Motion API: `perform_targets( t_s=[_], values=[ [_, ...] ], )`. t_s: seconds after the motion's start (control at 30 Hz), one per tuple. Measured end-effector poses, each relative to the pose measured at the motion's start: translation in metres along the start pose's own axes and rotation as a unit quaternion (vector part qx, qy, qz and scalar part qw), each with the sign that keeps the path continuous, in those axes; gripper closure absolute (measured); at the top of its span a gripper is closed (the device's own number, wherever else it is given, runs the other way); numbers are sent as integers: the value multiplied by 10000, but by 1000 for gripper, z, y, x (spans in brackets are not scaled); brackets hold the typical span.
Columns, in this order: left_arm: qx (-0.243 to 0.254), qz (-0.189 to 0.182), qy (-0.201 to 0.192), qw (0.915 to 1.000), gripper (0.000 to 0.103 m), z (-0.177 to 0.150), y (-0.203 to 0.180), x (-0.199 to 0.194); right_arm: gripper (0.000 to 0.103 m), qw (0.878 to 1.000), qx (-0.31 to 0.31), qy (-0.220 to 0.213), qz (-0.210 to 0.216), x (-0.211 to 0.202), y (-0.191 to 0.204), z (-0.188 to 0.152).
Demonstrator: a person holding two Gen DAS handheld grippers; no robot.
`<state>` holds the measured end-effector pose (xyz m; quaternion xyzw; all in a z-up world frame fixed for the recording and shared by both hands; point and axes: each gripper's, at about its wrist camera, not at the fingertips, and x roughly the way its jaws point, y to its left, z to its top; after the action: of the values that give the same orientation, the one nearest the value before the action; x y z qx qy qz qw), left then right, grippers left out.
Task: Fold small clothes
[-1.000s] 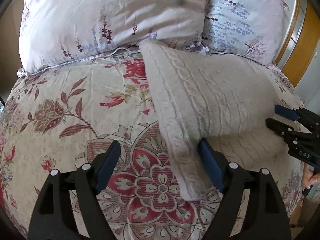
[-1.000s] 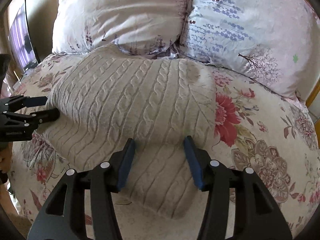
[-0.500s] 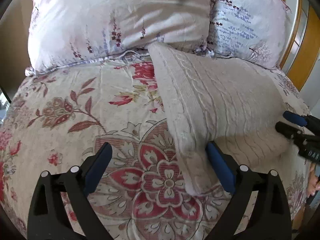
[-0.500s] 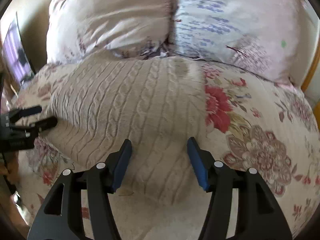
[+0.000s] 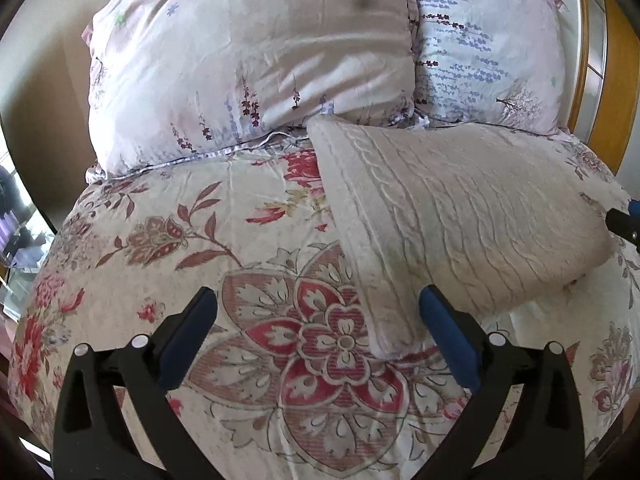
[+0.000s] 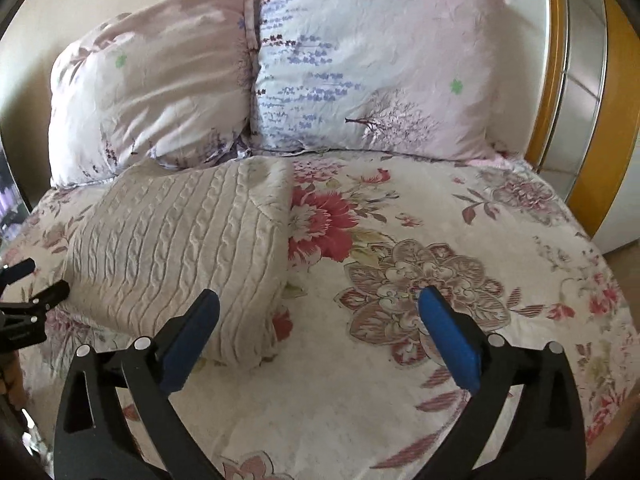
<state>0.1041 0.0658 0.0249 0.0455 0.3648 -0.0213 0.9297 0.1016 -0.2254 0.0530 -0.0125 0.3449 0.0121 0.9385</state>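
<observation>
A folded cream cable-knit sweater (image 5: pixel 460 220) lies on the floral bedspread (image 5: pixel 160 240), its far edge against the pillows. My left gripper (image 5: pixel 316 316) hovers at its near left corner with the jaws opening wide. That corner lies just inside the right finger (image 5: pixel 444 328), and no pad presses it. In the right wrist view the sweater (image 6: pixel 180 248) sits to the left. My right gripper (image 6: pixel 316 316) is opening too, with the sweater's near right corner beside its left finger (image 6: pixel 192 332), unpinched. Each view shows the other gripper's tips at the frame edge, the right (image 5: pixel 624 220) and the left (image 6: pixel 28 292).
Two flowered pillows (image 6: pixel 152 92) (image 6: pixel 380 60) stand against the wall at the head of the bed. An orange wooden frame with a grey panel (image 6: pixel 580 80) rises on the right. The bedspread (image 6: pixel 440 240) stretches flat to the right of the sweater.
Both grippers' jaws widened and drew back from the sweater's near corners. The right wrist view swung to the right, leaving the sweater at its left. The sweater stays folded on the bed.
</observation>
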Motion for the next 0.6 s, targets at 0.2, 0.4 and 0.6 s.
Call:
perform_targets(
  t_s=[0.2,0.4,0.6],
  values=[
    [-109,48,8,9999,2,-7,-3,-5,1,9993,117,79,356,-1,9,-11],
    [-203,-57,126,9997,2,-20,-7,-14,1,9983,-31,224,530,-1,33,-26],
    [-339,-258,374,9984,2,-28,-9,-12,1,9976,-94,400,565,2,47,-35]
  ],
)
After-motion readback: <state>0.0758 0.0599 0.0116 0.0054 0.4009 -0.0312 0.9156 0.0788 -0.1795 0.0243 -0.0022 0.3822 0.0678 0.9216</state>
